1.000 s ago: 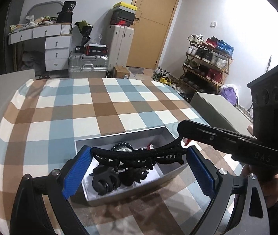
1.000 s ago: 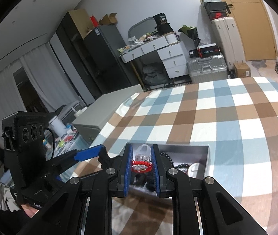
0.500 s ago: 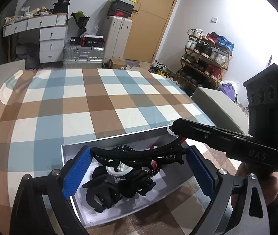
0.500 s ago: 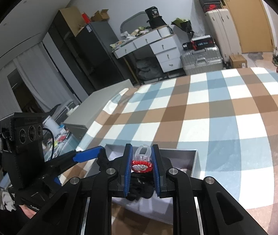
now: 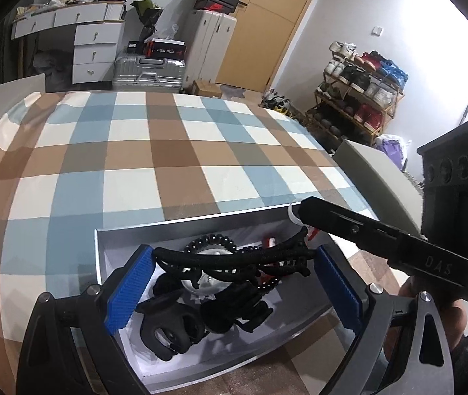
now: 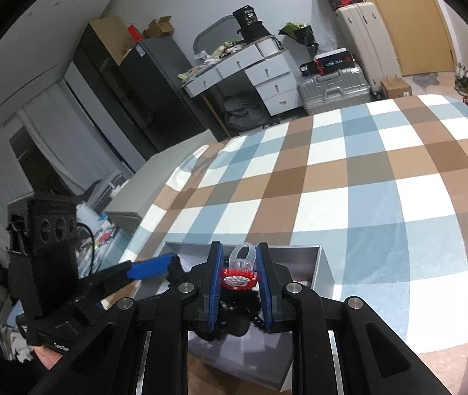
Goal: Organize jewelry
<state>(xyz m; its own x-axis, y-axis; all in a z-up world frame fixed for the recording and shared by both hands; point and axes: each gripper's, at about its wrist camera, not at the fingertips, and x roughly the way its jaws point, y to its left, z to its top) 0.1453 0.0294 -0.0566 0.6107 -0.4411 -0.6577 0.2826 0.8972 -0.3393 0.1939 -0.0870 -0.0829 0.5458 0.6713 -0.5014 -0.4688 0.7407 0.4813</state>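
Left gripper [image 5: 232, 283] jaws wide, long black hair claw [image 5: 234, 260] spanning pad to pad above grey box [image 5: 125, 230]. Right gripper [image 6: 238, 278] jaws opening, red beaded ring [image 6: 239, 275] between pads.

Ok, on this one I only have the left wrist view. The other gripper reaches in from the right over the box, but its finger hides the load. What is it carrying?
Observer: A ring with a clear band and a red-and-white beaded top, between the fingers of the right gripper.
Operator: Is it gripped firmly?
Observer: The blue pads touch it on both sides, but the fingers are just beginning to open.
Operator: Would it land in the box?
Observer: Probably. In the right wrist view it hangs inside the far wall of the grey box, above the black clips.
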